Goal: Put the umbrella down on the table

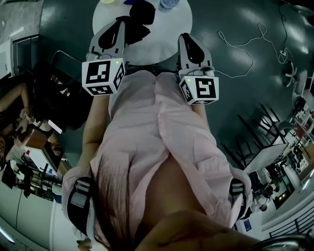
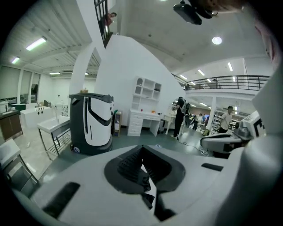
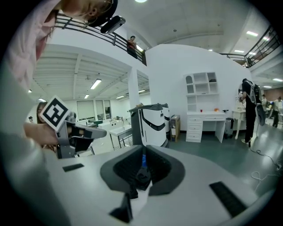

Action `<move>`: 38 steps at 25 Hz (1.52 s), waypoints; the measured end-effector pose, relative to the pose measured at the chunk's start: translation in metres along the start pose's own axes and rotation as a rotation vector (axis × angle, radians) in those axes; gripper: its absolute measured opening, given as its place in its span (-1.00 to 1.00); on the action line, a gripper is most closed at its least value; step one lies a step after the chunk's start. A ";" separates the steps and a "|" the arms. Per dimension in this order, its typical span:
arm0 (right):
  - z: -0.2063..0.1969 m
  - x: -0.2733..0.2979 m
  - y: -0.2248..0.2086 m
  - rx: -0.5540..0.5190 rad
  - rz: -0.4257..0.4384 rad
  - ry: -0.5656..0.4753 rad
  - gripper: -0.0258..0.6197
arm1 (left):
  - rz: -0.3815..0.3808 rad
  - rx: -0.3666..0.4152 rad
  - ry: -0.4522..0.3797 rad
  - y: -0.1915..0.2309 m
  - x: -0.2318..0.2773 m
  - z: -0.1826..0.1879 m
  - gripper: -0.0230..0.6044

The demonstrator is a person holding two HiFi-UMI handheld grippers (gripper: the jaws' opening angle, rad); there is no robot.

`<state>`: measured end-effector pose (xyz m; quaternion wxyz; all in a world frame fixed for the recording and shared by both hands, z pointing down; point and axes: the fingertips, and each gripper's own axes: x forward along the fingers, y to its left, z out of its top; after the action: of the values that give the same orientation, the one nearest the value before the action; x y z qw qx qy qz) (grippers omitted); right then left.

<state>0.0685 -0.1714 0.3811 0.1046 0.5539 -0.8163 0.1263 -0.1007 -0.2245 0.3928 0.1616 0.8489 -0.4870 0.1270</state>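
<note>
A black folded umbrella [image 1: 140,19] lies on the round white table [image 1: 181,24] at the top of the head view. My left gripper [image 1: 120,24] hovers over the table's near left part, just beside the umbrella, jaws shut with nothing between them. My right gripper [image 1: 185,39] hangs at the table's near right edge, also shut and empty. In the left gripper view the left gripper [image 2: 142,150] points across the room, with bits of black umbrella and white table showing below its pads. The right gripper [image 3: 143,152] likewise looks over the table, and its view shows the left gripper's marker cube [image 3: 55,112].
A clear bottle [image 1: 168,4] stands at the table's far edge. A white cable [image 1: 240,49] trails over the dark floor on the right, with chairs [image 1: 255,137] further right. A black-and-white service robot [image 2: 90,126] and white drawers [image 3: 205,126] stand beyond the table.
</note>
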 end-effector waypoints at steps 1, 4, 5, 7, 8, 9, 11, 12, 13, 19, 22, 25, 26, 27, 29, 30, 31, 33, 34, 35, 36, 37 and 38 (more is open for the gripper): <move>0.001 0.000 0.002 -0.004 0.006 -0.003 -0.79 | 0.011 0.007 -0.017 -0.001 -0.010 0.004 -0.86; 0.003 0.000 0.007 -0.016 0.023 -0.013 -0.79 | 0.041 0.022 -0.061 -0.003 -0.035 0.010 -0.87; 0.004 0.000 0.008 -0.019 0.028 -0.017 -0.79 | 0.049 0.022 -0.073 -0.004 -0.043 0.011 -0.86; 0.005 0.000 0.011 -0.023 0.036 -0.026 -0.79 | 0.064 0.014 -0.091 -0.004 -0.056 0.011 -0.86; 0.006 0.000 0.013 -0.025 0.039 -0.031 -0.79 | 0.071 0.008 -0.100 -0.004 -0.062 0.011 -0.86; 0.006 0.000 0.014 -0.028 0.042 -0.036 -0.79 | 0.078 0.002 -0.111 -0.004 -0.068 0.012 -0.86; 0.008 0.000 0.016 -0.034 0.046 -0.043 -0.79 | 0.093 -0.008 -0.136 -0.002 -0.077 0.012 -0.86; 0.008 0.000 0.016 -0.036 0.047 -0.046 -0.79 | 0.102 -0.013 -0.148 -0.001 -0.080 0.012 -0.87; 0.008 -0.001 0.017 -0.039 0.048 -0.049 -0.79 | 0.109 -0.019 -0.156 0.000 -0.083 0.011 -0.86; 0.007 -0.005 0.023 -0.061 0.033 -0.071 -0.79 | 0.085 -0.039 -0.183 0.001 -0.083 0.003 -0.86; 0.011 -0.009 0.026 -0.051 0.034 -0.084 -0.79 | 0.059 -0.023 -0.198 -0.001 -0.078 0.009 -0.86; 0.022 -0.011 0.023 -0.059 0.025 -0.119 -0.79 | 0.027 0.002 -0.233 -0.008 -0.064 0.023 -0.86; 0.022 -0.010 0.022 -0.069 0.020 -0.122 -0.79 | 0.013 0.008 -0.238 -0.012 -0.060 0.024 -0.86; 0.020 -0.010 0.022 -0.075 0.017 -0.119 -0.79 | -0.002 0.013 -0.232 -0.017 -0.057 0.021 -0.86; 0.012 -0.011 0.024 -0.073 0.017 -0.111 -0.79 | -0.028 0.020 -0.203 -0.027 -0.055 0.010 -0.86; 0.008 -0.012 0.026 -0.066 0.017 -0.103 -0.79 | -0.039 0.020 -0.191 -0.031 -0.055 0.006 -0.87; 0.005 -0.013 0.027 -0.055 0.016 -0.092 -0.79 | -0.046 0.016 -0.182 -0.034 -0.056 0.004 -0.86; 0.003 -0.015 0.027 -0.036 0.014 -0.081 -0.79 | -0.044 0.001 -0.171 -0.037 -0.057 0.009 -0.86; 0.004 -0.016 0.026 -0.027 0.011 -0.082 -0.79 | -0.042 -0.001 -0.171 -0.038 -0.057 0.012 -0.86; 0.005 -0.017 0.024 -0.023 0.007 -0.084 -0.79 | -0.044 0.000 -0.174 -0.038 -0.055 0.014 -0.86; 0.006 -0.017 0.023 -0.024 0.001 -0.086 -0.79 | -0.048 0.003 -0.177 -0.038 -0.054 0.015 -0.86; 0.006 -0.018 0.022 -0.026 -0.003 -0.087 -0.79 | -0.054 0.005 -0.179 -0.039 -0.052 0.015 -0.86; 0.006 -0.018 0.021 -0.028 -0.006 -0.087 -0.79 | -0.059 0.006 -0.178 -0.039 -0.051 0.014 -0.86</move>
<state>0.0550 -0.1502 0.3680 0.0770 0.5599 -0.8200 0.0904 -0.0912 -0.1714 0.3551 0.1187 0.8713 -0.4738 0.0478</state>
